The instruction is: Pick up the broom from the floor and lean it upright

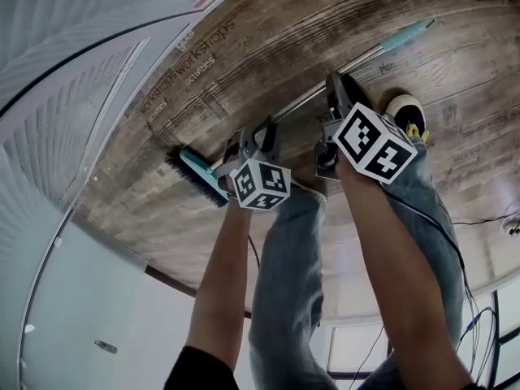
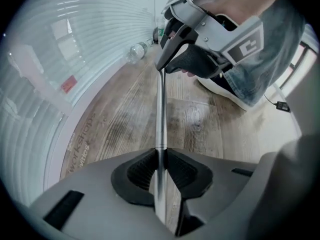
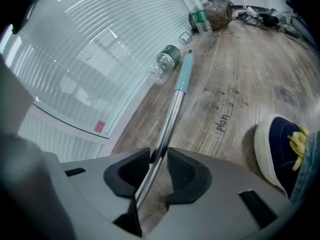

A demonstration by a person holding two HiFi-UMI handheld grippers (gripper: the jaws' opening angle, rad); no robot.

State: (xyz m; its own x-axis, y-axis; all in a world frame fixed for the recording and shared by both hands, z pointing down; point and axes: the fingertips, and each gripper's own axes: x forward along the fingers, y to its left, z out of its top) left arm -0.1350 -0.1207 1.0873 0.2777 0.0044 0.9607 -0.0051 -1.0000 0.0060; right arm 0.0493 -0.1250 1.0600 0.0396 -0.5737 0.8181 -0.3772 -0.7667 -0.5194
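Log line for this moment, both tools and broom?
left tool: shut on broom handle near brush head | right tool: shut on handle farther up | broom: not yet upright

A: Broom handle [image 2: 161, 119] finish?
B: Bare metal tube, polished, mirror-glossy. End grip [image 3: 183, 76] is smooth pale teal plastic. Broom head [image 1: 201, 173] is teal plastic too, with dark bristles.
A: Left gripper [image 2: 161, 158]?
B: Shell is matt grey plastic. Pads [image 2: 141, 170] are black, ribbed, rubbery-looking.
A: Floor [image 1: 341, 39]?
B: Wood-grain planks, matt, worn-looking, lettering printed on top. Trousers [image 1: 284, 275] are faded blue denim. Shoe [image 3: 278, 146] is navy cloth with a smooth white sole. Bottle [image 3: 165, 63] is clear plastic.
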